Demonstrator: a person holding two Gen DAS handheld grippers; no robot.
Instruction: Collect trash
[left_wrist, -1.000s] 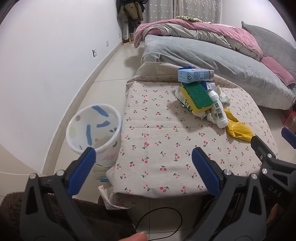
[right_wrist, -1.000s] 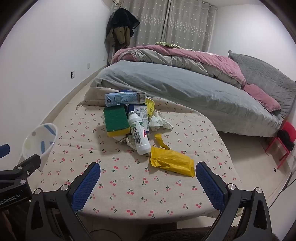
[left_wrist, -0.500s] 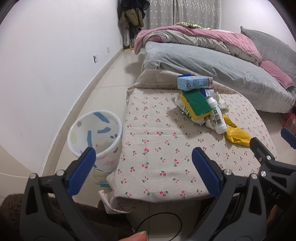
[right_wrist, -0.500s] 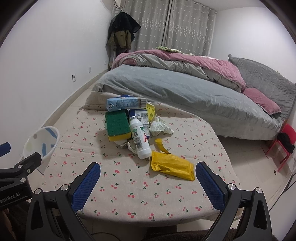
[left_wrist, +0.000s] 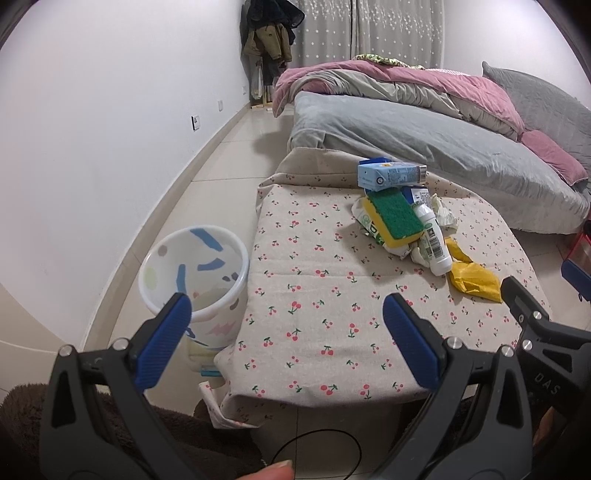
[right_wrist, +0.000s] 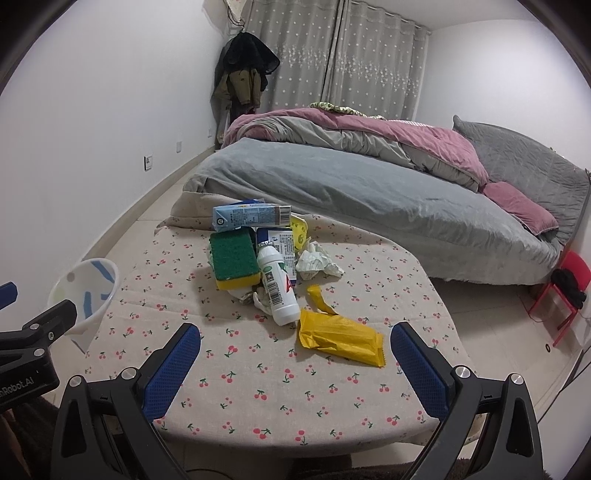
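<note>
While both of my grippers hang wide open and empty over the near edge of the table (right_wrist: 332, 417), nothing has yet been picked up. My right gripper (right_wrist: 295, 354) faces the yellow wrapper (right_wrist: 341, 341), the nearest piece of trash, with the white bottle (right_wrist: 279, 290) just behind it, the sponge (right_wrist: 232, 260) to its left, the crumpled paper (right_wrist: 317, 262) to its right and the blue carton (right_wrist: 251, 216) at the back of the heap. My left gripper (left_wrist: 286, 332) looks past bare cloth toward the bin (left_wrist: 194, 275), which stands on the floor beside the table. I judge this the approach: next, reach forward and close on the wrapper. Compared with a second ago, both views have pulled slightly back and up; the trash has not moved.
</note>
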